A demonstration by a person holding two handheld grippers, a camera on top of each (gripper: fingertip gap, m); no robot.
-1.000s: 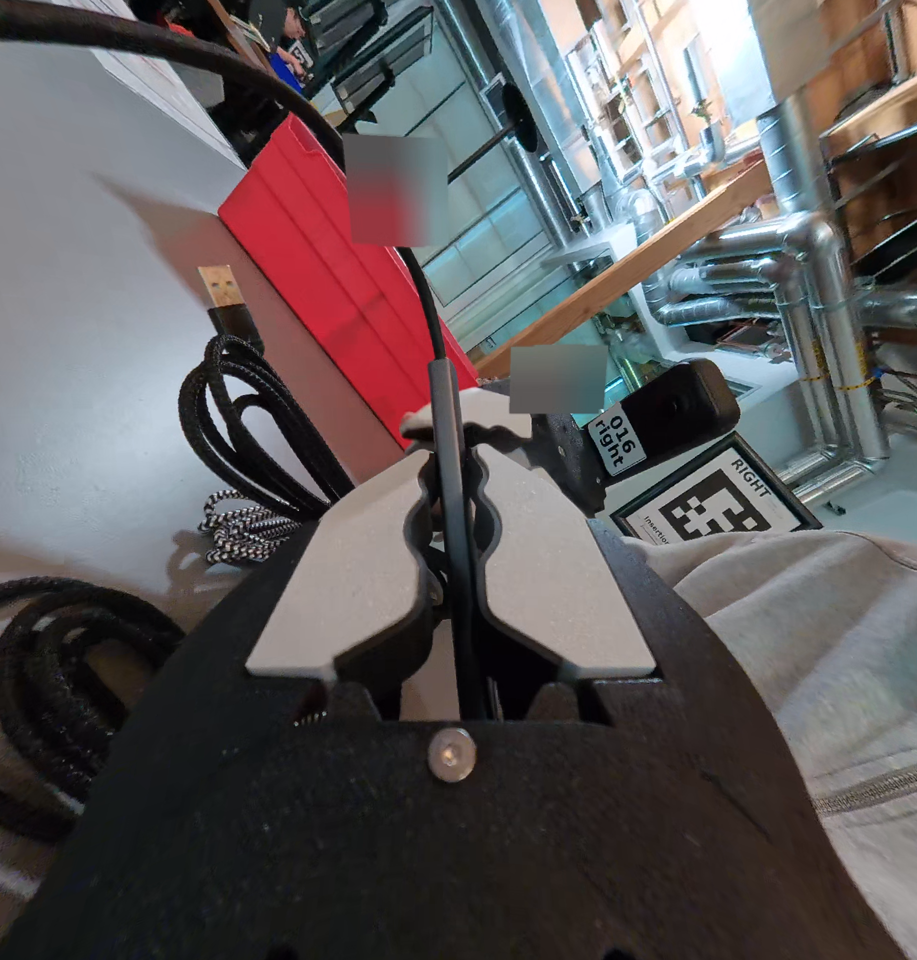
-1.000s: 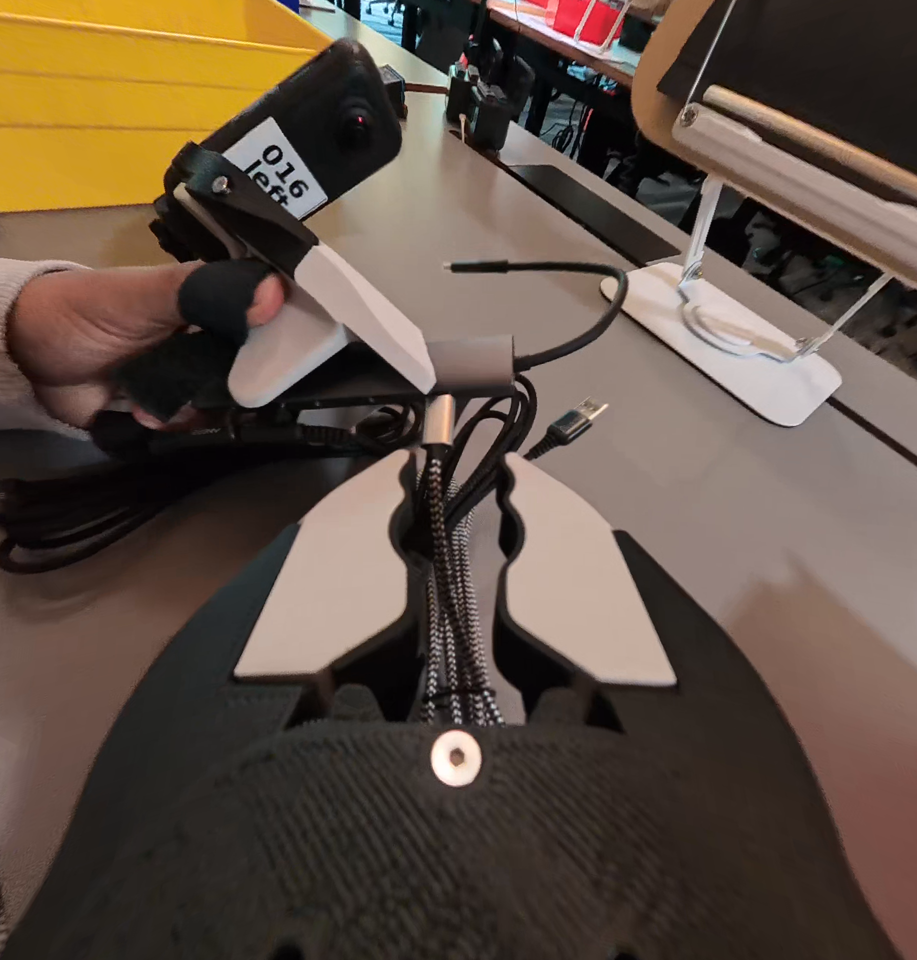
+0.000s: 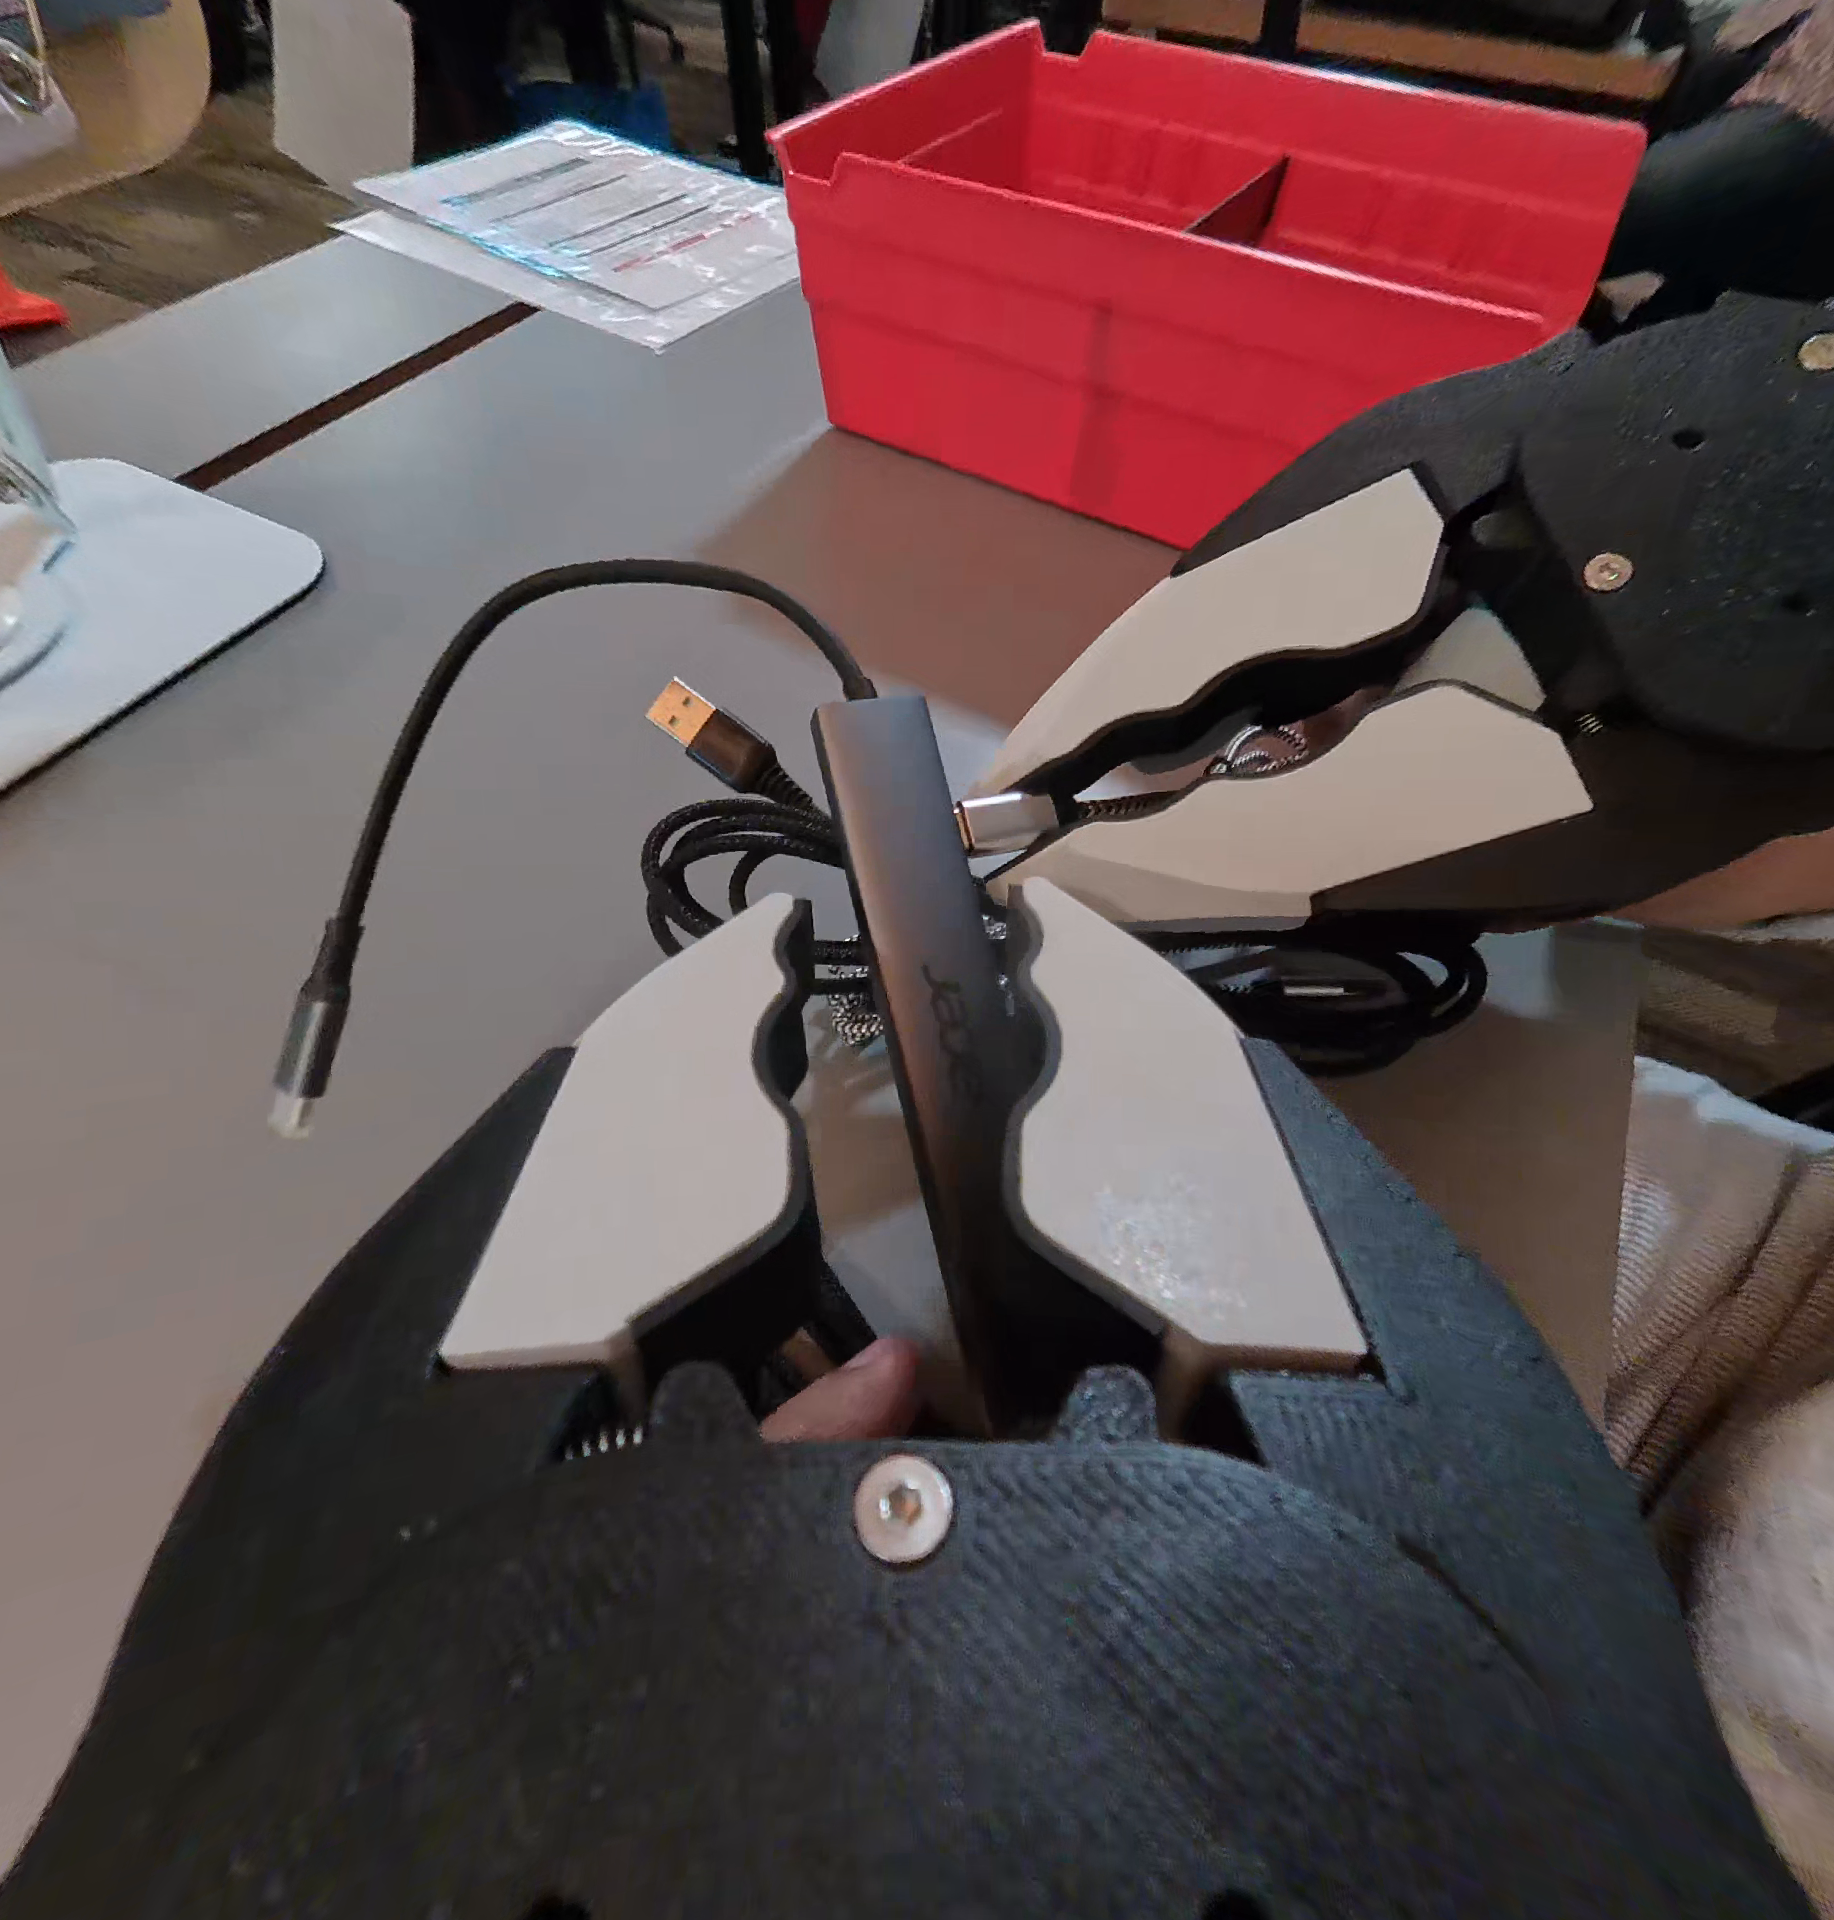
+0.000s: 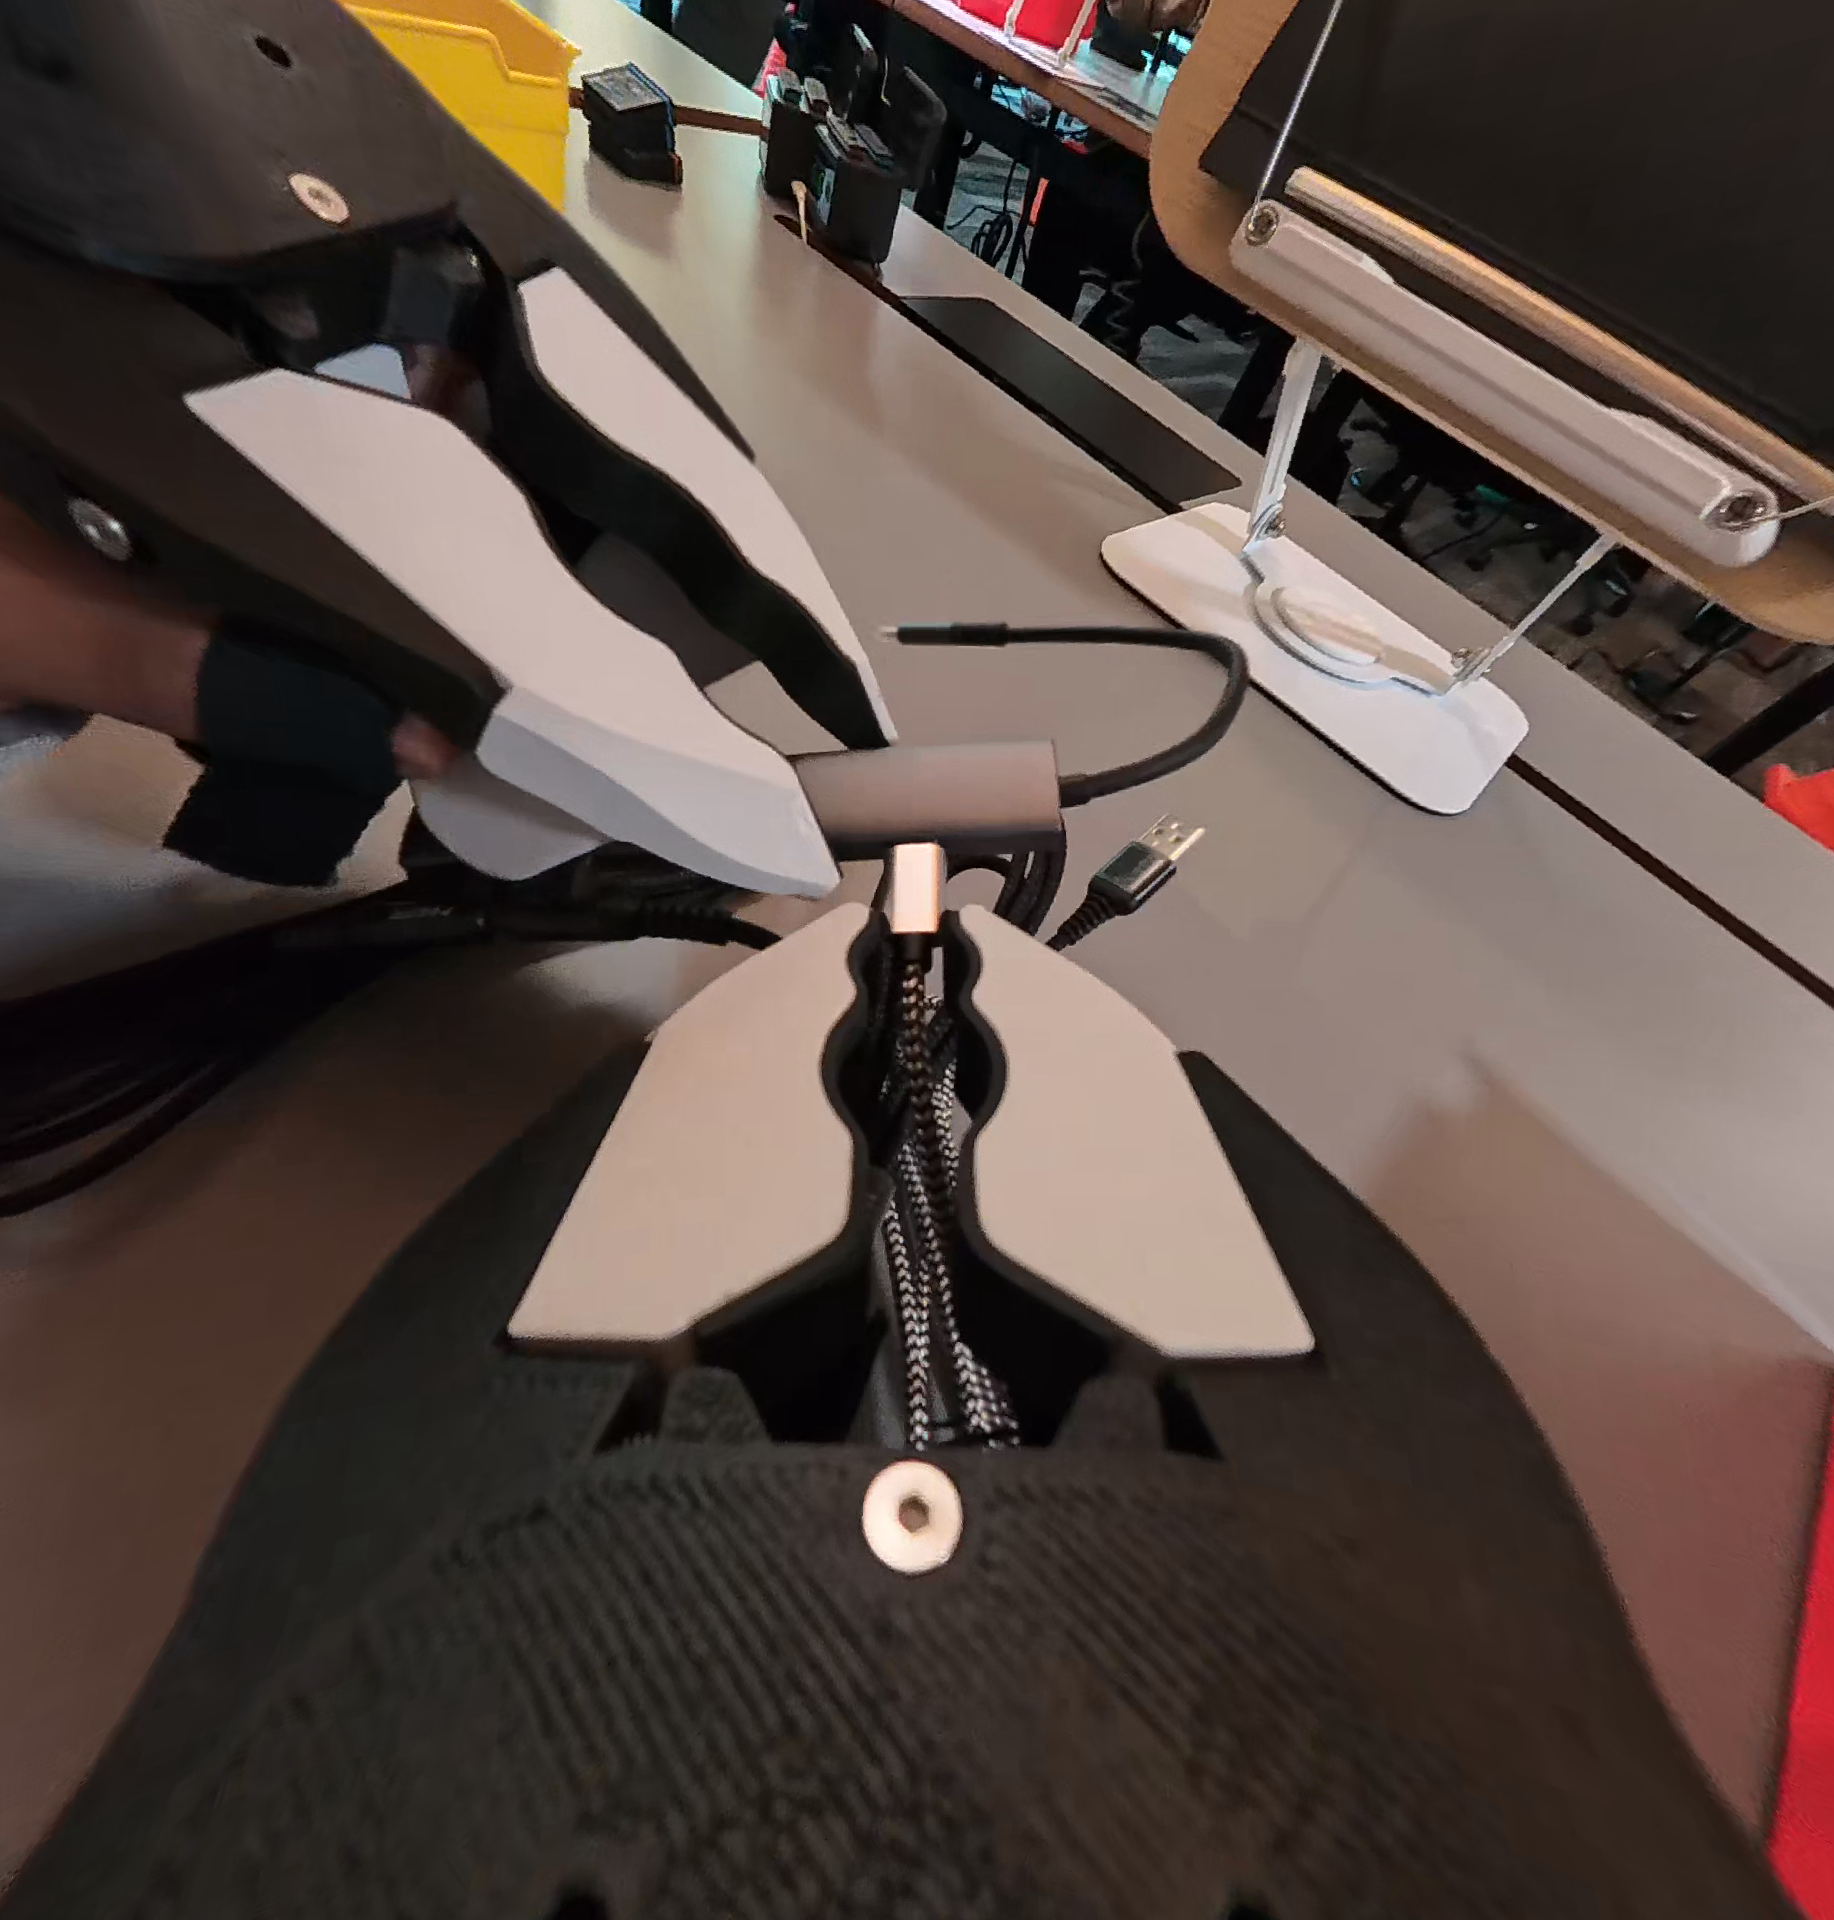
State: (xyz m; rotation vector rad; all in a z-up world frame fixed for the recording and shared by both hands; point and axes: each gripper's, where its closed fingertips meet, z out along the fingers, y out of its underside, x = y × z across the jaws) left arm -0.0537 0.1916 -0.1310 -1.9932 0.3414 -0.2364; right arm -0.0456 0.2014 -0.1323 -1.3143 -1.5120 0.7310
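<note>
the left hand-held gripper (image 3: 908, 914) is closing its two grey fingers on a slim dark grey hub (image 3: 913, 894), which is standing on its edge in the gap between them. the hub is reaching from the base of the fingers out past the tips. a short black cable (image 3: 456, 707) is leaving the far end of the hub, bending over to the left and ending in a small metal plug (image 3: 305, 1060) that is hanging above the worktop (image 3: 217, 831).

the right hand-held gripper (image 4: 915, 914) is almost closed and is pinching a silver plug (image 4: 913, 883) at its fingertips. a black and white braided cable (image 4: 928, 1195) is running back from this plug between the fingers. the plug is pointing at the long side of the hub and is touching it or sitting just against it; i cannot tell if it is already inside a port. in the left wrist view this gripper is coming in from the right side.

under the hub, a bundle of black braided cable (image 3: 747, 842) is lying on the worktop, and one flat plug (image 3: 700, 722) of it is pointing up and away, just beside the hub. a red bin (image 3: 1152, 312) with a divider inside is standing further back on the worktop, well apart from the hub. some sheets of paper in a clear sleeve (image 3: 580, 218) are lying to the left of the bin. a white stand base (image 4: 1318, 665) is sitting on the worktop behind the hub in the right wrist view, and a yellow bin (image 4: 477, 83) is standing at the far left.
</note>
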